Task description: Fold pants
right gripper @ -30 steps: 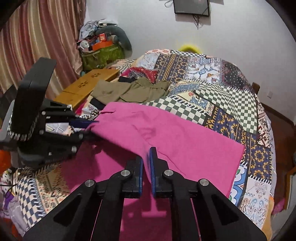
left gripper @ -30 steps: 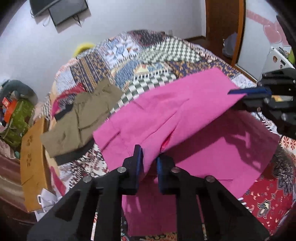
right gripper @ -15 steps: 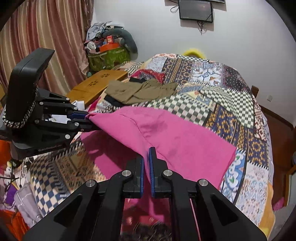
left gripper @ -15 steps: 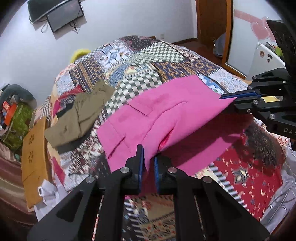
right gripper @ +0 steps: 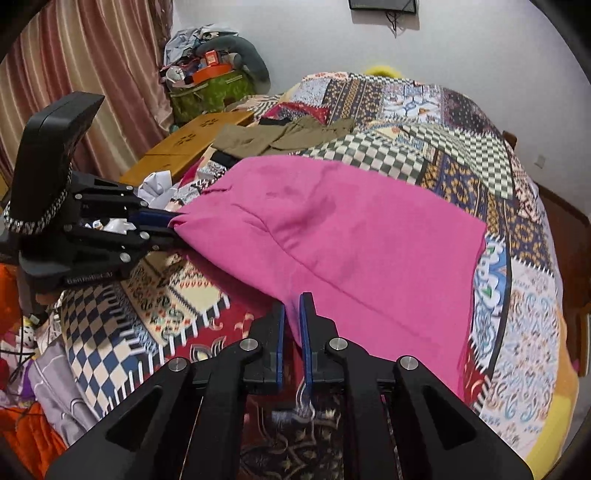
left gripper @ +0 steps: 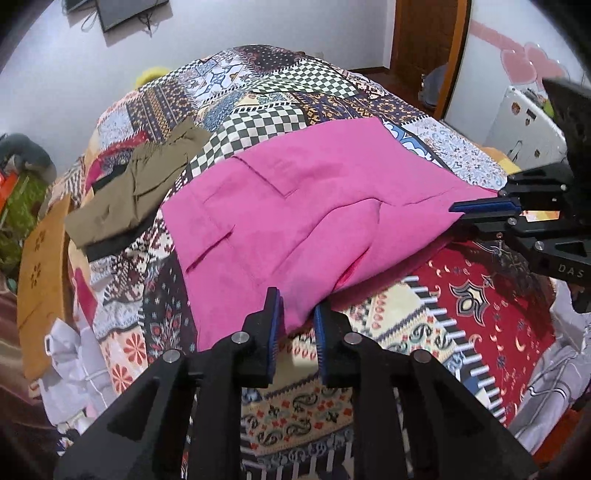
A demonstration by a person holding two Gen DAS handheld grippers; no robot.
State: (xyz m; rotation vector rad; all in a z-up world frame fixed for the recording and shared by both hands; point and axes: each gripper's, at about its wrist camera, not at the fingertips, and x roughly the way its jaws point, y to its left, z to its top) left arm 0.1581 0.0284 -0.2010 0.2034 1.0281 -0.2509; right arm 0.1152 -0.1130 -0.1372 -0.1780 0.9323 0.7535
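Here, the bright pink fabric pants (left gripper: 303, 206) lie folded over on the patchwork quilt-covered bed (left gripper: 266, 85), spread across its near half with the doubled edge turned toward both cameras. The left gripper (left gripper: 297, 317) holds one near corner of that edge: pink cloth sits between its blue-padded jaws, which stand slightly apart with the fabric filling the gap, so they are pinching the pants. In the right wrist view the same tool appears at the left (right gripper: 162, 221), its tips closed on a bunched corner of the cloth. The right gripper (right gripper: 291, 317) holds the other near corner, its jaws drawn close together on a thin fold of pink material; from the left wrist view it shows at the right (left gripper: 480, 212), nipping the garment's pointed corner. Between the two tools the held edge is raised just above the quilt, and a shadowed lower layer of pink shows beneath it.

Beyond the pants, an olive-green garment (left gripper: 133, 192) lies crumpled on the bed's far left part, near the pink cloth but apart from it. A flat tan wooden board (right gripper: 188, 147) with paw-shaped cutouts sits beside the bed. Striped reddish curtains (right gripper: 74, 66) hang at the far left, and a dark wall-mounted screen (left gripper: 125, 11) is fixed high on the white wall.
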